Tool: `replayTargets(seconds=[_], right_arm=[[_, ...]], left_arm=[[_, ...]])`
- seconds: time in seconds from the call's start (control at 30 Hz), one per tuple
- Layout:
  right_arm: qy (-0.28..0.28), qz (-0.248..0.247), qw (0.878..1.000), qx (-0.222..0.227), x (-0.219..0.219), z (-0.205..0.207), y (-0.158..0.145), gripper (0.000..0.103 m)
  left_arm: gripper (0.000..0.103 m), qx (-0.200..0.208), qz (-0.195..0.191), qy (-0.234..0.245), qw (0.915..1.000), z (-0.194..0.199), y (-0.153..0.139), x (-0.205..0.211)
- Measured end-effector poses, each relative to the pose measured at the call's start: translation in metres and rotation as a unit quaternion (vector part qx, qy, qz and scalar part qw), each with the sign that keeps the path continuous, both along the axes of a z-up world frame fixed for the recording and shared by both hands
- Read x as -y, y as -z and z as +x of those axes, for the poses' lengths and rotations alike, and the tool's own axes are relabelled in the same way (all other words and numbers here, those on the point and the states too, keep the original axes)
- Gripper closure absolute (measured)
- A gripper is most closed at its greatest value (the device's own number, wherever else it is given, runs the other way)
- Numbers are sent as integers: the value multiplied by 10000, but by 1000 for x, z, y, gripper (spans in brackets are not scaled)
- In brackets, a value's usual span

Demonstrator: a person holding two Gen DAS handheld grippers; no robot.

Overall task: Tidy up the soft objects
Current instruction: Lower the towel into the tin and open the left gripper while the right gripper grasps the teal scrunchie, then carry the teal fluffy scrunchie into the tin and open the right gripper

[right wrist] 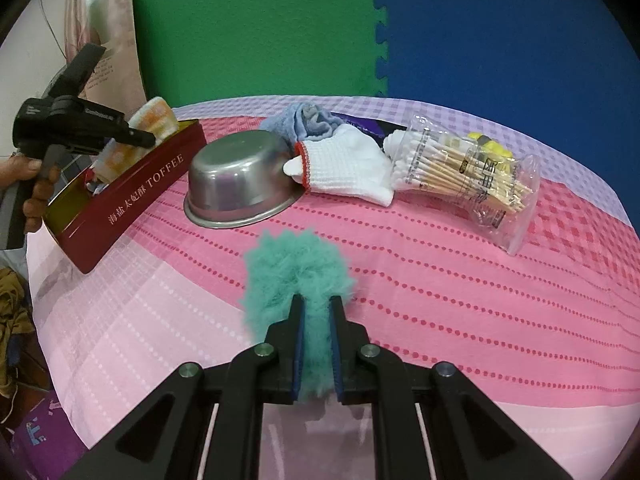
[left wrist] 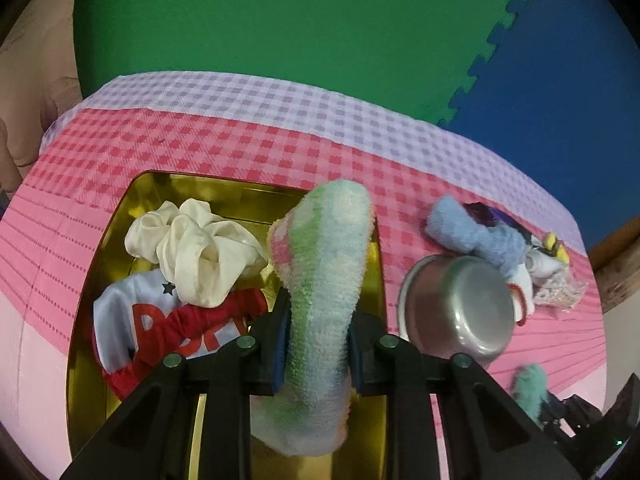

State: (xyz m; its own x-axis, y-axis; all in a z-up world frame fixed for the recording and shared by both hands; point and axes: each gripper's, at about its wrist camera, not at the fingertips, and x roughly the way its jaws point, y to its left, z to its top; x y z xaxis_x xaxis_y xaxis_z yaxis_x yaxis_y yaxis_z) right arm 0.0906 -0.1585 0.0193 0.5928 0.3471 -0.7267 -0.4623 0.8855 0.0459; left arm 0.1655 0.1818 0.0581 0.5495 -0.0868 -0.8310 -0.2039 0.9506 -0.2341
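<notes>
The pastel fuzzy sock (left wrist: 326, 280) is pinched between the pads of the left hand-held gripper (left wrist: 318, 344) and hangs over the open toffee tin (left wrist: 100, 264), whose inside is gold and whose outside wall is red. In the tin there already lie a cream scrunchie (left wrist: 192, 248) and a small white garment with red letters (left wrist: 160, 320), so two soft things appear to be sorted. The sock is above the right part of the tin but it is not yet let go; its lower end seems to reach down toward the tin floor, though contact cannot be told.

The right hand-held gripper (right wrist: 316, 344) is pressed together on a teal fluffy piece (right wrist: 296, 272), held over the pink checked cloth of the desk (right wrist: 480, 320), well apart from the tin. This piece is judged to be next for the tin.

Still outside, on the far right side of the desk, are a blue fuzzy sock (right wrist: 304, 120) and a white knitted glove (right wrist: 348, 168), both just beside an upturned steel bowl (right wrist: 240, 180). A clear pack of cotton swabs (right wrist: 468, 176) lies right of the glove, with something yellow behind it; these and the bowl are not soft and probably stay.

So the task seems about half done: two things in, two in the grippers, two waiting.
</notes>
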Motion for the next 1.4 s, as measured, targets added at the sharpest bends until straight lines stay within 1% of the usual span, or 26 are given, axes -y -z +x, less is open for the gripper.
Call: replayTargets(seconds=[0.07, 0.1, 0.17, 0.2, 0.23, 0.33, 0.53, 0.7, 0.77, 0.87, 0.97, 1.03, 1.17, 1.23, 1.3, 1.4], right_arm=[[-8, 2, 10000, -13, 0, 0, 0, 92], [-6, 0, 10000, -21, 0, 1, 0, 92], [-3, -5, 10000, -21, -1, 0, 0, 92], [-4, -5, 10000, -22, 0, 0, 0, 92], [-5, -5, 10000, -23, -1, 0, 1, 92], [-8, -5, 10000, -22, -1, 1, 0, 92], [-3, -22, 10000, -21, -1, 0, 1, 92], [-11, -36, 10000, -11, -1, 1, 1, 92], [-26, -44, 10000, -7, -1, 1, 1, 92], [-40, -58, 10000, 0, 0, 1, 1, 92], [-43, -68, 10000, 6, 0, 2, 1, 92], [-47, -75, 10000, 11, 0, 1, 1, 92], [-48, -80, 10000, 10, 1, 1, 0, 92], [-56, -78, 10000, -2, 1, 2, 0, 92], [-62, -76, 10000, -17, 1, 2, 0, 92], [-65, -89, 9999, -31, 1, 3, 0, 92]], left_arm=[[78, -10, 58, 0, 10000, 1, 2, 0], [75, -6, 80, 2, 10000, 2, 2, 0], [65, 3, 167, -2, 9999, 2, 2, 2], [55, 12, 213, -6, 9998, 2, 2, 2], [47, 44, 253, -14, 9997, 2, 1, 3], [40, 174, 423, -26, 9989, 0, -5, 5], [32, 327, 696, -65, 9970, -8, -18, 12], [28, 424, 901, -117, 9950, -23, -28, 21], [27, 453, 1005, -140, 9938, -32, -32, 25], [22, 466, 1180, -165, 9918, -46, -37, 33], [20, 515, 1356, -257, 9891, -67, -43, 41], [11, 562, 1425, -413, 9873, -86, -47, 43], [5, 759, 1277, -770, 9859, -134, -51, 42], [1, 778, 1304, -1083, 9824, -161, -48, 39], [1, 699, 1274, -1298, 9808, -179, -43, 35], [1, 437, 996, -1538, 9821, -205, -27, 25]])
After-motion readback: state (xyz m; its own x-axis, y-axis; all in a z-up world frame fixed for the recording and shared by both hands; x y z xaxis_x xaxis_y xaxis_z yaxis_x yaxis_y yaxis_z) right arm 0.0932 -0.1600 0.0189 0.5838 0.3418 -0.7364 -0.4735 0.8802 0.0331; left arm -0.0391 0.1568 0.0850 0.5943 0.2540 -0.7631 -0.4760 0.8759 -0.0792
